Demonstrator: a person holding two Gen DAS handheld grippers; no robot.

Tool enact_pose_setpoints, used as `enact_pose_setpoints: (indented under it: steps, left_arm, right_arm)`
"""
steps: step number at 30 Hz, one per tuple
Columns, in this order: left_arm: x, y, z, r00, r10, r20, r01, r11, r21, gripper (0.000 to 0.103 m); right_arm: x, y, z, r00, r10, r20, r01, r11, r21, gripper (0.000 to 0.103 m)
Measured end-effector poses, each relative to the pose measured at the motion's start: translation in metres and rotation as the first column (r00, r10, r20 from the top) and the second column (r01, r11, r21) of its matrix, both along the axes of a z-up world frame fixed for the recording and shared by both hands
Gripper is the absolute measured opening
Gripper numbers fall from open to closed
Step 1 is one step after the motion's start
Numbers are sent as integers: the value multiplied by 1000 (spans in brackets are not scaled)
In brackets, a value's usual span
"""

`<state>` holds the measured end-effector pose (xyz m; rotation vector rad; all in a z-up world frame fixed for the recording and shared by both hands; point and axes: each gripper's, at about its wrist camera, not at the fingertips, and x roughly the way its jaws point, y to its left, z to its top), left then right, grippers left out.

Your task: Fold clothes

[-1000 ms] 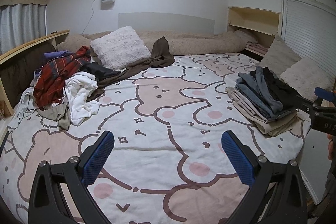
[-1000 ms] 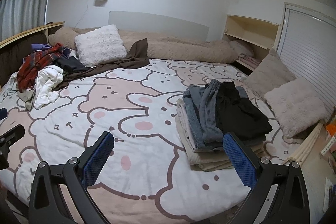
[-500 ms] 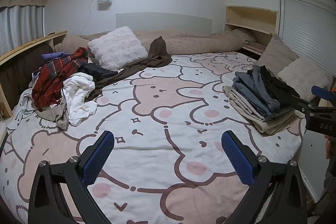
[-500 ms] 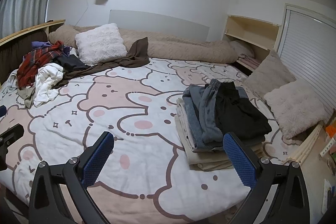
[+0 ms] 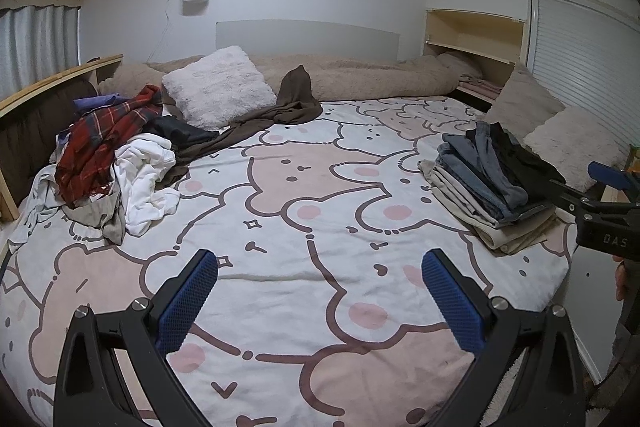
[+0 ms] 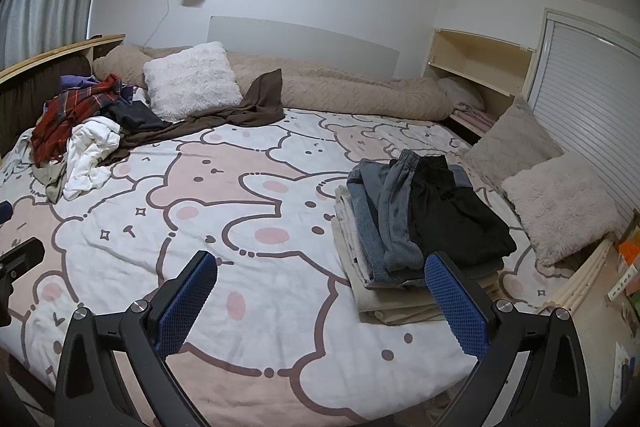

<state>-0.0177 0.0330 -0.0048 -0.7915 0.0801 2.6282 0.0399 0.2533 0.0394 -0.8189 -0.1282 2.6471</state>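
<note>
Both wrist fisheye cameras looked from the foot of the bear-print pink and white bedspread toward the headboard wall, the left view set nearer the rumpled heap of unfolded clothes, the right nearer the folded stack of garments, and both views shared the whole bed.

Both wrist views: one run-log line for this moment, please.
left tool open, empty | right tool open, empty | folded stack on bed | unfolded pile untouched
</note>
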Motion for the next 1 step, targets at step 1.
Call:
enact_pose_setpoints:
  steps: [1]
  left_arm:
    - [1, 2, 0, 1000, 3, 0, -3, 1000, -1, 103]
  right_arm:
    - [0, 0, 0, 1000, 1, 1, -1, 1000, -1, 103]
